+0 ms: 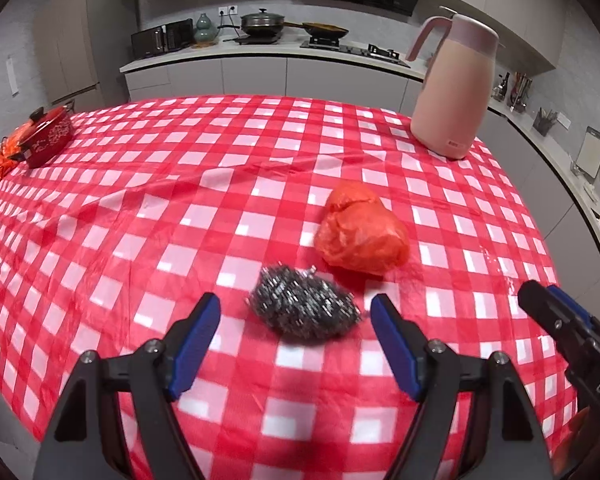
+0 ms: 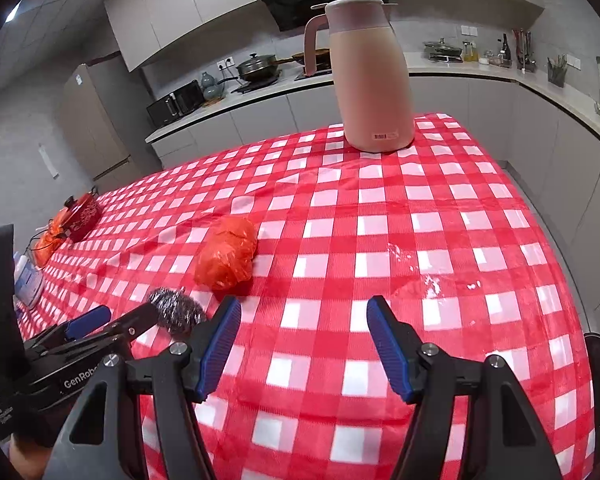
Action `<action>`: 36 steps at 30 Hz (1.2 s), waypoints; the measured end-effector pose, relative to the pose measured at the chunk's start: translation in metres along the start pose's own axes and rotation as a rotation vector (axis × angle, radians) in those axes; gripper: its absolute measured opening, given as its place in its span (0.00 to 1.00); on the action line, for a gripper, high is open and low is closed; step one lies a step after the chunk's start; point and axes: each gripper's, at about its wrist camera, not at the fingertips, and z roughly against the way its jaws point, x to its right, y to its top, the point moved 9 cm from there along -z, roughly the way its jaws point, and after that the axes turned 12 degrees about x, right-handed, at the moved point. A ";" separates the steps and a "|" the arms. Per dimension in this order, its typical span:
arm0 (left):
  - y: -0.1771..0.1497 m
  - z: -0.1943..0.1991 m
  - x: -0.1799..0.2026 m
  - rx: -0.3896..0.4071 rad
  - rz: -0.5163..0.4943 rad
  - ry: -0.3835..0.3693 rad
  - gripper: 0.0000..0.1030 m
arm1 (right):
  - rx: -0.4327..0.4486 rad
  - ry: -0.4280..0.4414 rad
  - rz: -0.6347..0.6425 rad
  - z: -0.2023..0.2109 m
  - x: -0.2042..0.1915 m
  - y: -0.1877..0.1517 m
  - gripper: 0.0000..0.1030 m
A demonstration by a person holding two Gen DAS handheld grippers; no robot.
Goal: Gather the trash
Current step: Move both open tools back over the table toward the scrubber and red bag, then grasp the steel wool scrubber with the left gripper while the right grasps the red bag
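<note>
the steel wool ball (image 1: 303, 305) lies on the checked tablecloth (image 1: 140, 200), its long axis slanting from upper left to lower right in my left view, just ahead of my left gripper (image 1: 296, 312), whose jaws stand wide and empty. the crumpled red bag (image 1: 362, 232) sits just beyond. my right gripper (image 2: 304, 316), likewise parted and empty, hovers over bare cloth.
</note>
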 end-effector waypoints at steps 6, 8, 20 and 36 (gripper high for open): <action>0.006 -0.017 -0.013 -0.009 -0.030 -0.022 0.76 | -0.006 -0.014 -0.018 -0.026 -0.021 0.002 0.65; 0.005 -0.023 -0.015 -0.021 -0.040 -0.035 0.76 | -0.012 -0.022 -0.020 -0.034 -0.027 0.002 0.65; -0.006 -0.044 -0.006 -0.075 -0.074 -0.117 0.80 | -0.027 -0.071 -0.039 -0.057 -0.036 0.003 0.65; -0.016 -0.045 -0.008 -0.119 -0.077 -0.132 0.85 | -0.043 -0.074 -0.061 -0.064 -0.033 -0.004 0.65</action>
